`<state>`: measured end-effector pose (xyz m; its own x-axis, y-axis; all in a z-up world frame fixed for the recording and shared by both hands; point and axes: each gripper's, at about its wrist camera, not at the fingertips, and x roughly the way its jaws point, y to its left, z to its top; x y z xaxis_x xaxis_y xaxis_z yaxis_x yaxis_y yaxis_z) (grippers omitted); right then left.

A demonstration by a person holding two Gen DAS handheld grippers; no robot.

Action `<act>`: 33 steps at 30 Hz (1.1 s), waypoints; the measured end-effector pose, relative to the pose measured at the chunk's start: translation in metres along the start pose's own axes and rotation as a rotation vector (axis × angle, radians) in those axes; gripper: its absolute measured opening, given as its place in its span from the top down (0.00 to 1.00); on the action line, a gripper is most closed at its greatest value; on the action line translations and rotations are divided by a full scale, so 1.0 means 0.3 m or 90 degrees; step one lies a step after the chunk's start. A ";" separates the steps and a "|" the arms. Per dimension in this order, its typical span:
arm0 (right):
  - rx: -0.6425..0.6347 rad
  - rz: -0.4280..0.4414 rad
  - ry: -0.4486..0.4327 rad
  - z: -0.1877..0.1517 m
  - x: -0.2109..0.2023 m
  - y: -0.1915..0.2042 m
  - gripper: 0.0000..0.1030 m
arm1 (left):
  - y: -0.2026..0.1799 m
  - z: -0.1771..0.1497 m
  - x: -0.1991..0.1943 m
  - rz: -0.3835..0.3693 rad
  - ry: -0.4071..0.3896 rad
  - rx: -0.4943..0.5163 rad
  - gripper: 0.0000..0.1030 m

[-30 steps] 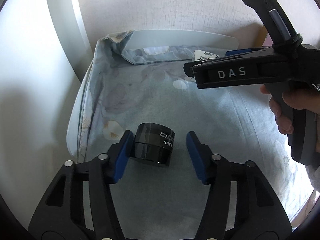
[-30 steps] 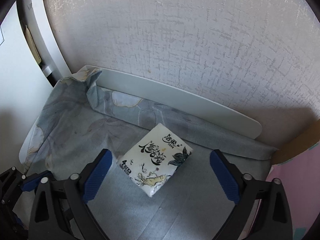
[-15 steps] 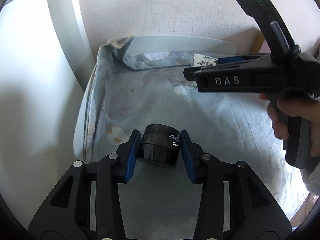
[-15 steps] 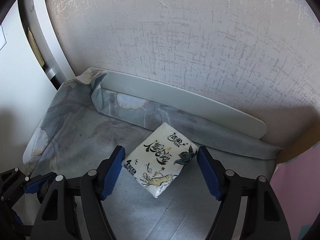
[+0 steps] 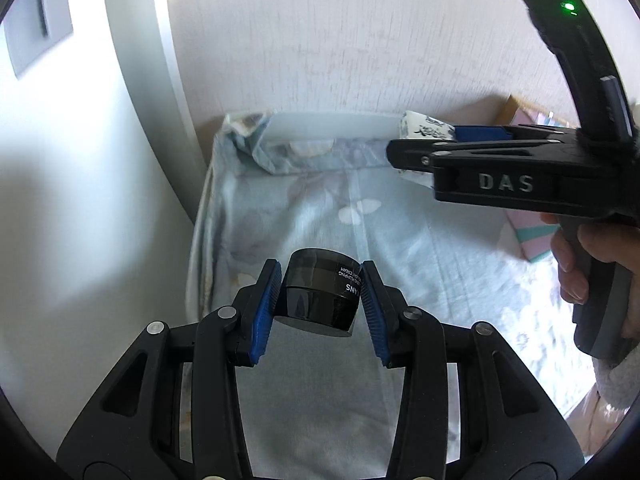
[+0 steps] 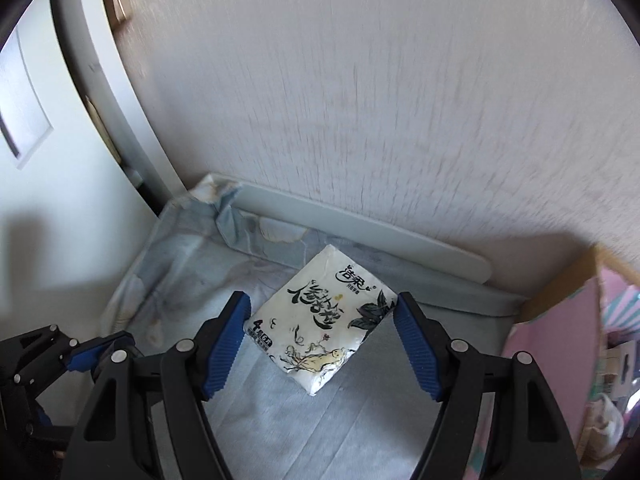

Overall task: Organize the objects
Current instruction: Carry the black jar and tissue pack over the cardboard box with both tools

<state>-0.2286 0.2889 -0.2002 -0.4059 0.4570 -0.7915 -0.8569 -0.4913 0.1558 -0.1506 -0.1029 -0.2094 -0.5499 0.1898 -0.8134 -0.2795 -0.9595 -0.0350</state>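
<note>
1. In the left wrist view, the left gripper (image 5: 320,292) sits low in the frame, its blue pads (image 5: 266,312) clamped on either side of a black jar (image 5: 320,296).
2. The jar has white lettering on its side and appears tilted, its top leaning toward the upper left of the frame.
3. Behind the jar lies a pale blue floral cloth (image 5: 400,260), filling the middle and lower right of the frame.
4. The cloth's far corner is rumpled against a white rail (image 5: 332,124) at the foot of a textured wall (image 5: 340,40).
5. At the right edge, a hand (image 5: 592,256) holds the handle of the right gripper (image 5: 416,156), seen side-on in the upper right and marked "DAS".
6. A green light (image 5: 568,7) glows on the dark curved part above it.
7. In the right wrist view, the right gripper's pads (image 6: 226,346) press on two opposite corners of a white tissue pack (image 6: 320,316) with black brush lettering.
8. The pack sits at the centre of that frame, turned like a diamond, over the cloth.
9. The jaws have just been closing, with the pack between them.
10. A pink box (image 6: 552,352) stands at the right edge, and part of the left gripper shows in the lower left corner.
</note>
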 end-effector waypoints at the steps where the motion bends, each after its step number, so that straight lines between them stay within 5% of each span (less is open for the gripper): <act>1: -0.001 0.002 -0.002 0.007 -0.019 -0.002 0.33 | -0.003 0.010 -0.015 0.000 -0.003 -0.001 0.64; 15: 0.009 0.019 -0.049 0.038 -0.372 -0.084 0.33 | -0.106 0.161 -0.220 -0.012 -0.047 0.030 0.64; 33: 0.067 -0.028 -0.106 -0.016 -0.635 -0.405 0.32 | -0.431 0.341 -0.215 -0.060 -0.056 0.094 0.64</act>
<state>-0.0454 0.2579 -0.0712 -0.4067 0.5965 -0.6920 -0.9000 -0.3915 0.1915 -0.1594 0.0302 -0.0930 -0.5804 0.3007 -0.7568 -0.4422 -0.8967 -0.0171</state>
